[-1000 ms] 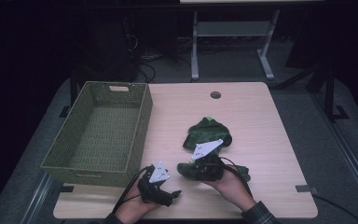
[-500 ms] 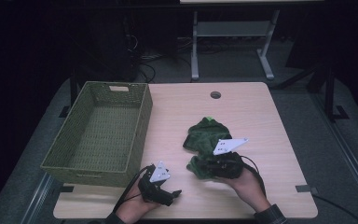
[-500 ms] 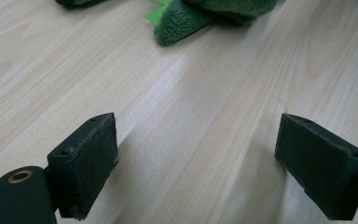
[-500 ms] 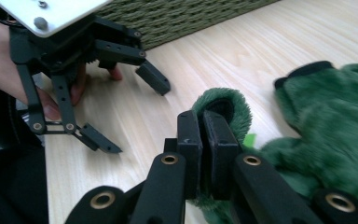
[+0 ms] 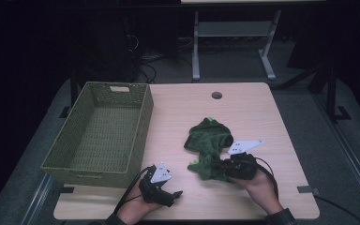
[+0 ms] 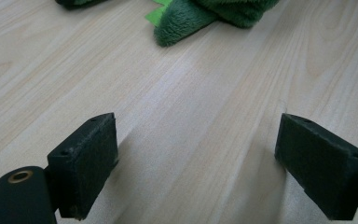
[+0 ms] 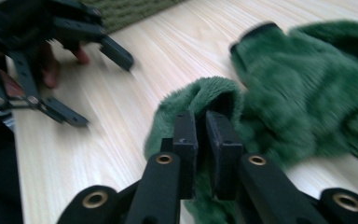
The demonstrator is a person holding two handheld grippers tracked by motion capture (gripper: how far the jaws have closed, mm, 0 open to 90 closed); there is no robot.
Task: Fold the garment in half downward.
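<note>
Gripped between the nearly closed jaws of the right gripper point(image 7: 201, 133), a fold of the fuzzy dark-green plush garment point(image 5: 208, 145) bunches up; those jaws have just been easing open slightly, yet the pads press on fabric. Seen from above, the garment lies crumpled on the pale wooden table point(image 5: 262, 112), right of centre, with the right gripper point(image 5: 225, 168) at its 5 o'clock edge. At roughly 8 o'clock from the garment, the left gripper point(image 5: 176, 194) rests low over bare tabletop, its jaws spread wide with nothing between them. Farther out, at 9 o'clock, the rectangular olive woven basket point(image 5: 98, 136) stands with nothing inside it. Judging by that, the work looks early: the cloth is seized at one edge, and the lifting, folding or stowing appears yet to be done.
</note>
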